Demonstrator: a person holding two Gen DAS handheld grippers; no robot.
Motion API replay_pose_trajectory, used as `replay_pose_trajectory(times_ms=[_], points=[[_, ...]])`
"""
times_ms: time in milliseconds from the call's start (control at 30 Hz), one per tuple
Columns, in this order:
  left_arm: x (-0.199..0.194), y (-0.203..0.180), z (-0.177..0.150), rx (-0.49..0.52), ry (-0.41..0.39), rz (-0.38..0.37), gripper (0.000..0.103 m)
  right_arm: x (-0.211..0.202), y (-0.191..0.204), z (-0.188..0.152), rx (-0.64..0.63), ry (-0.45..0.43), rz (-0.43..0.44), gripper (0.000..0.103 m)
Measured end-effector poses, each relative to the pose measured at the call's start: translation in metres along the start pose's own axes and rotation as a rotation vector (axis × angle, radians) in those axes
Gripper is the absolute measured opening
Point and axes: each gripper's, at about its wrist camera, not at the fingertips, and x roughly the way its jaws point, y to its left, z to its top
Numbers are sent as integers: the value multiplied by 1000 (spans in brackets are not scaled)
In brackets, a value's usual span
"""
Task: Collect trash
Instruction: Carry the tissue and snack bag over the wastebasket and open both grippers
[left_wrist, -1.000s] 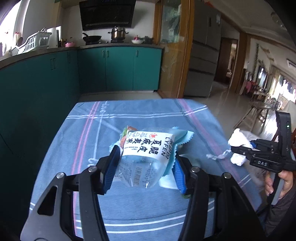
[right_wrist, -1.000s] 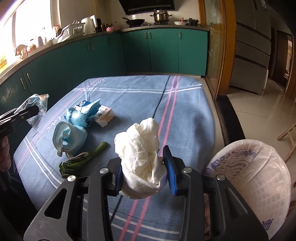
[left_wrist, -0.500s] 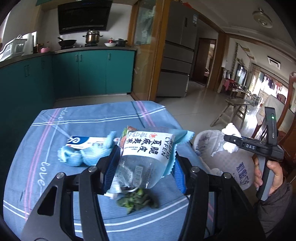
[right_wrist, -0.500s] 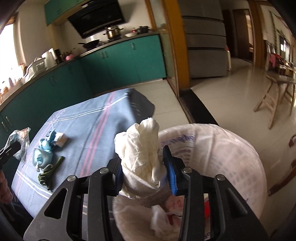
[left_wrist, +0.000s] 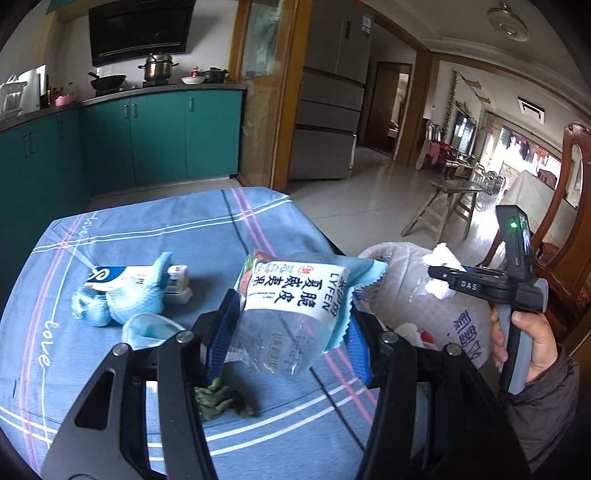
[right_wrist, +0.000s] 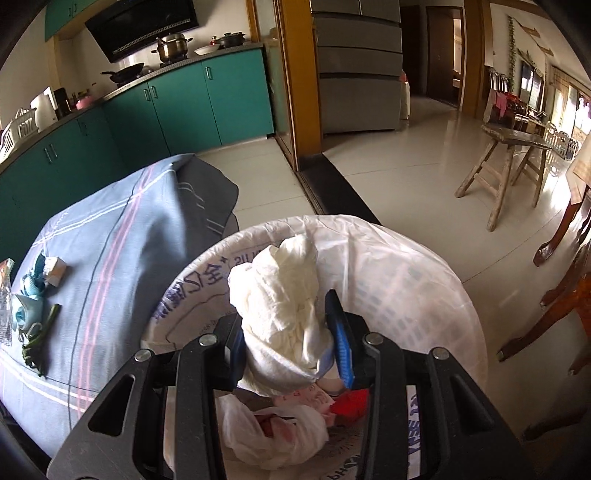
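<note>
My left gripper (left_wrist: 288, 332) is shut on a clear snack wrapper (left_wrist: 291, 314) with a white label, held above the blue tablecloth (left_wrist: 184, 229). My right gripper (right_wrist: 288, 332) is shut on a crumpled white tissue (right_wrist: 284, 295) and hangs over the open mouth of the white-lined trash bin (right_wrist: 406, 266), which holds wrappers and a small plastic bag. In the left wrist view the right gripper (left_wrist: 443, 277) and its tissue (left_wrist: 441, 254) are over the bin (left_wrist: 399, 280), with a hand (left_wrist: 532, 336) on the handle.
On the cloth lie a blue net wrap (left_wrist: 122, 299), a small carton (left_wrist: 133, 275), a face mask (left_wrist: 147, 328) and green vegetable scraps (left_wrist: 221, 402). The bin stands at the table's right edge. A wooden stool (right_wrist: 513, 162) and chair legs (right_wrist: 554, 302) stand on the tiled floor.
Both grippers have swung to the right. The right one carried the tissue from above the table to over the bin's mouth. The left one kept the wrapper and moved toward the bin.
</note>
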Motion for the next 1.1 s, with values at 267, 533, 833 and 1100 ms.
replay_pose_trajectory(times_ms=[267, 533, 833, 1100], points=[[8, -7, -3, 24, 26, 9, 55, 4, -18, -3, 36, 18, -21, 39], [11, -6, -4, 25, 33, 14, 55, 8, -17, -5, 22, 42, -32, 39], [11, 0, 3, -8, 33, 23, 55, 9, -15, -8, 15, 48, -37, 52], [46, -49, 15, 78, 104, -32, 55, -27, -46, 3, 224, -112, 105, 71]])
